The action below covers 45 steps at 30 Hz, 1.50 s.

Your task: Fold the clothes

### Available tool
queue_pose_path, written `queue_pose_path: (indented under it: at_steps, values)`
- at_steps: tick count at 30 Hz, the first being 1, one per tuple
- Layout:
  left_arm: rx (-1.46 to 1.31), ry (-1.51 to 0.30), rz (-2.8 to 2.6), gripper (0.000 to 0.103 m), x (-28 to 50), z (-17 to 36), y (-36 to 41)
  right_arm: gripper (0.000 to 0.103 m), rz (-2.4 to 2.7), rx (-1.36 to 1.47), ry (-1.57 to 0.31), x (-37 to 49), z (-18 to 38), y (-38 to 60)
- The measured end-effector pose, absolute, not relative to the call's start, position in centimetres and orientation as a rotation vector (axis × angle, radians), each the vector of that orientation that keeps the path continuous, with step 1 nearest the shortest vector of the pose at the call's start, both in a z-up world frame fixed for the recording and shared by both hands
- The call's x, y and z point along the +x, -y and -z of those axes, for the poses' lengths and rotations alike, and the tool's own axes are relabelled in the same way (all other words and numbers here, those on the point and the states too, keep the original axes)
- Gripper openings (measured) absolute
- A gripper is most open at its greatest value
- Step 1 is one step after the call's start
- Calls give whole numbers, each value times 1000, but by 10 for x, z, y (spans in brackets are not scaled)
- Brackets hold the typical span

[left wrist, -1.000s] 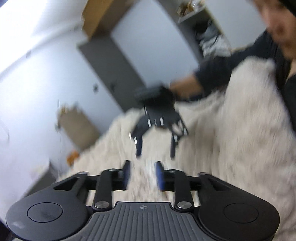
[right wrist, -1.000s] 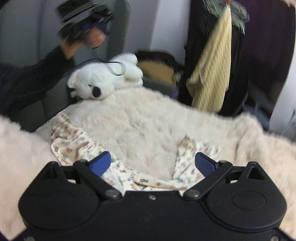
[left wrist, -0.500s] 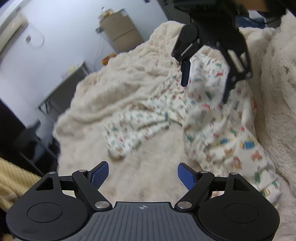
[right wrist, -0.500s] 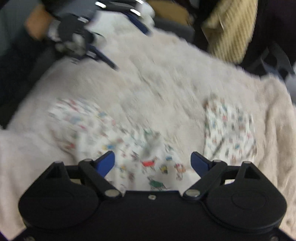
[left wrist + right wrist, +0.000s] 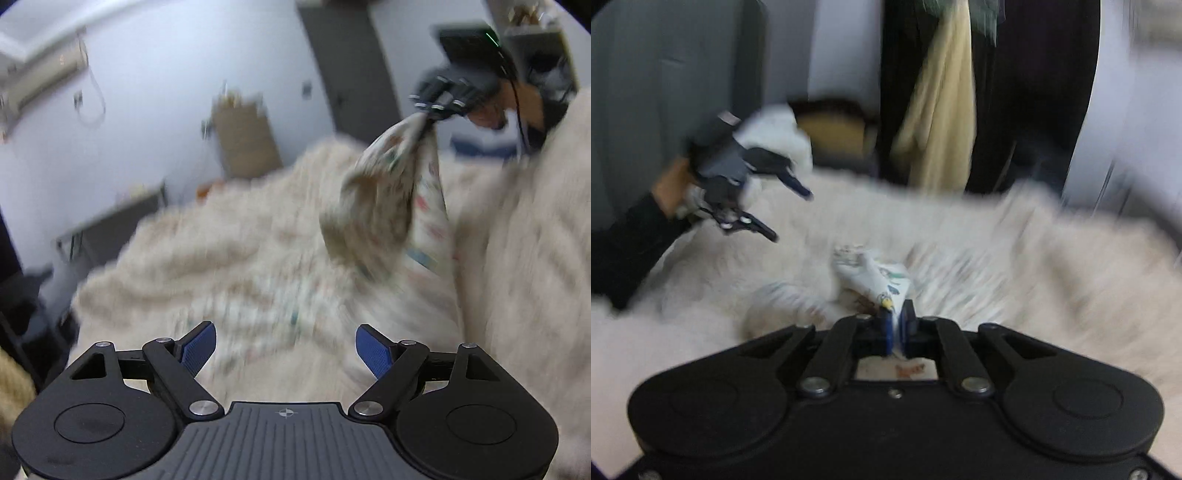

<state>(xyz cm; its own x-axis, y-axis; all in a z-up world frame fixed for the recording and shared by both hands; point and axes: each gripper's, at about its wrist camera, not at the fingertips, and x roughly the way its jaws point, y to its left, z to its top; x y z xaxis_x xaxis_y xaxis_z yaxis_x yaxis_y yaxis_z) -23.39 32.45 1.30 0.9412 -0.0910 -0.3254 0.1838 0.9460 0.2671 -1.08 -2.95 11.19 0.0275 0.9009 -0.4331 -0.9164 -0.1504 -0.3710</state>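
Pinching a fold of the printed garment (image 5: 875, 280) between its blue pads, the right gripper (image 5: 895, 325) has its jaws clamped tight on the cloth, having just snapped closed on it. From the left wrist camera, that gripper sits high at the far right with the garment hanging from it in a bunched, blurred drape whose lower part trails onto the fluffy cream blanket (image 5: 221, 251). The left gripper (image 5: 284, 349) hovers near over the blanket, its jaws spread wide after just opening further, with nothing pressed between the pads. In the right wrist view it shows at the left, beside a white plush toy (image 5: 783, 133). A yellow towel (image 5: 942, 110) hangs at the far side.
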Motion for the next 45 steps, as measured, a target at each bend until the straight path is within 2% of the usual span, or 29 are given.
queue_pose_path:
  at_steps: [1, 2, 5, 7, 8, 10, 12, 13, 16, 20, 24, 26, 28, 30, 34, 38, 40, 43, 44, 45]
  values:
    - [286, -272, 188, 90, -229, -18, -318, 4, -1586, -720, 79, -17, -110, 67]
    - [271, -219, 254, 90, -223, -25, -308, 4, -1558, -756, 84, -16, -102, 93]
    - [243, -155, 384, 92, -198, -40, -286, 7, -1455, -847, 0, -7, -73, 151]
    - [215, -152, 428, 94, -175, -51, -274, 16, -1414, -857, -74, 0, -58, 175]
    - [190, -164, 438, 94, -161, -56, -270, 22, -1402, -833, -107, 5, -57, 186]
    - [129, -196, 457, 96, -132, -67, -262, 53, -1388, -756, -120, 13, -67, 196]
    - [63, -242, 475, 97, -103, -74, -256, 71, -1385, -607, -165, 30, -87, 201]
    - [26, -268, 480, 97, -85, -76, -255, 75, -1383, -527, -191, 39, -98, 204]
    - [-159, -402, 456, 98, -9, -71, -258, 77, -1341, -327, -313, 75, -122, 198]
    - [-474, -610, 490, 98, 89, -36, -271, 80, -1264, -153, -492, 116, -132, 191]
    - [-547, -787, 580, 96, 144, 3, -252, 80, -1176, -90, -578, 136, -116, 185]
    - [-510, -847, 613, 73, 158, 18, -227, 80, -1172, -78, -582, 136, -107, 184]
    - [-462, -844, 636, 28, 156, 20, -212, 80, -1176, -72, -575, 134, -103, 184]
    - [-340, -764, 634, 11, 140, 7, -196, 80, -1180, -70, -568, 130, -98, 180]
    - [-61, -511, 623, 8, 68, -40, -176, 80, -1209, -133, -492, 120, -95, 164]
    - [461, -112, 796, 5, -82, -70, -129, 84, -1282, -375, -346, 86, -108, 163]
    - [536, -32, 839, 4, -129, -68, -117, 84, -1300, -499, -324, 75, -111, 155]
    - [606, 3, 800, 5, -174, -58, -103, 84, -1328, -463, -453, 91, -121, 136]
    - [616, -10, 764, 9, -180, -54, -101, 84, -1338, -446, -476, 97, -123, 131]
    - [612, -30, 725, 28, -182, -50, -100, 84, -1336, -436, -496, 105, -126, 124]
